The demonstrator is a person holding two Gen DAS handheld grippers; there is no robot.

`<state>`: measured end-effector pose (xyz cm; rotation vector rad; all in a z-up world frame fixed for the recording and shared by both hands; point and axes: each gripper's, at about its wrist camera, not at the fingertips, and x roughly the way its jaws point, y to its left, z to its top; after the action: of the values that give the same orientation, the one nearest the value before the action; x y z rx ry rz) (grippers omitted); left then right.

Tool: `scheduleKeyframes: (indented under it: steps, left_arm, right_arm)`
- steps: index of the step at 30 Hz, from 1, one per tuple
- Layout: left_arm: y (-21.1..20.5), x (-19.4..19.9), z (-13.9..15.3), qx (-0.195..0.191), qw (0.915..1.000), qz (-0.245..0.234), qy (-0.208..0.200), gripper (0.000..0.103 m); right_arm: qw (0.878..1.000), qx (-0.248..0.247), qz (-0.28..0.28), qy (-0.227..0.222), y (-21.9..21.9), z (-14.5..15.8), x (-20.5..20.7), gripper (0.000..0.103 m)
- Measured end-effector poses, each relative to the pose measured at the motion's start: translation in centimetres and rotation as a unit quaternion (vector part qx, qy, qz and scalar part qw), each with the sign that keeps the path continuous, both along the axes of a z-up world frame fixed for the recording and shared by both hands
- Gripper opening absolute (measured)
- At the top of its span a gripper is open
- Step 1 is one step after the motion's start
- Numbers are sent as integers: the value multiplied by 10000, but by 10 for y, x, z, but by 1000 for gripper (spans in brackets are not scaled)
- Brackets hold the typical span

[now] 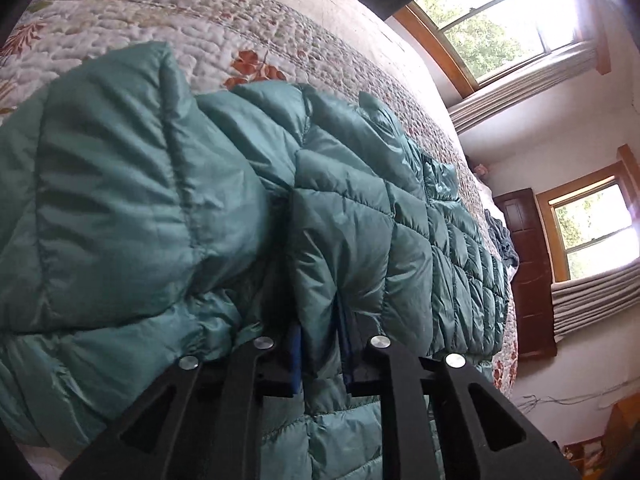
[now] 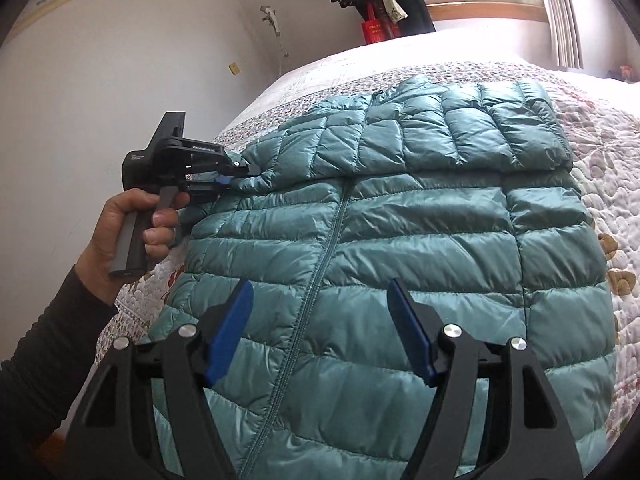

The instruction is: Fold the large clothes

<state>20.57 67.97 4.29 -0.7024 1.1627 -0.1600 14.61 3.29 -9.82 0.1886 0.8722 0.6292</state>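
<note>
Teal down jacket (image 2: 400, 240) lying zipped, front up, on the quilted bed (image 2: 600, 152). Left gripper (image 1: 320, 356), jaws clamped on a sleeve fold at the jacket's edge; right gripper (image 2: 320, 332), jaws apart above the hem. Probable step: folding the sleeve inward, which calls for carrying it across the front. Printing on the left gripper's body is too small to read with confidence

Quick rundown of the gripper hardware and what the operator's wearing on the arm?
Both grippers: black angular linkage frames with silver pivot pins and blue pads on the fingers. The left gripper has a black body with small white lettering and a grey handle. Sleeve: dark, long.
</note>
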Motion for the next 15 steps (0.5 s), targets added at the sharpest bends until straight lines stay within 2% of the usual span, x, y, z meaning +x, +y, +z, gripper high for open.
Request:
scheduleKeyframes:
  steps: [2, 4, 6, 7, 10, 12, 14, 15]
  left_arm:
    - [2, -8, 21, 146, 9996, 122, -228, 49]
    - [1, -17, 48, 342, 9971, 223, -646, 59]
    - [-4, -19, 66, 258, 9953, 194, -908, 60]
    - [-10, -16, 71, 96, 9949, 135, -1000, 61]
    - [-27, -1, 62, -237, 9948, -164, -980, 64]
    - [-31, 11, 44, -99, 9968, -146, -778, 63]
    - [-26, 22, 20, 350, 9985, 15, -418, 60]
    - [-21, 24, 10, 367, 9989, 69, -291, 58]
  right_arm:
    - [10000, 43, -11, -8, -3, 2, -1, 70]
    - [10000, 91, -30, -22, -5, 4, -2, 71]
    - [9999, 156, -35, -15, -4, 5, -1, 71]
    - [9998, 184, -30, -7, -3, 6, -2, 71]
    - [9997, 235, -26, 20, 0, 8, -2, 71]
    - [9997, 239, -30, 21, 0, 9, -4, 71]
    - [9998, 213, -42, 31, -1, 10, -5, 72]
    - [9998, 190, -41, 39, -1, 10, -5, 72]
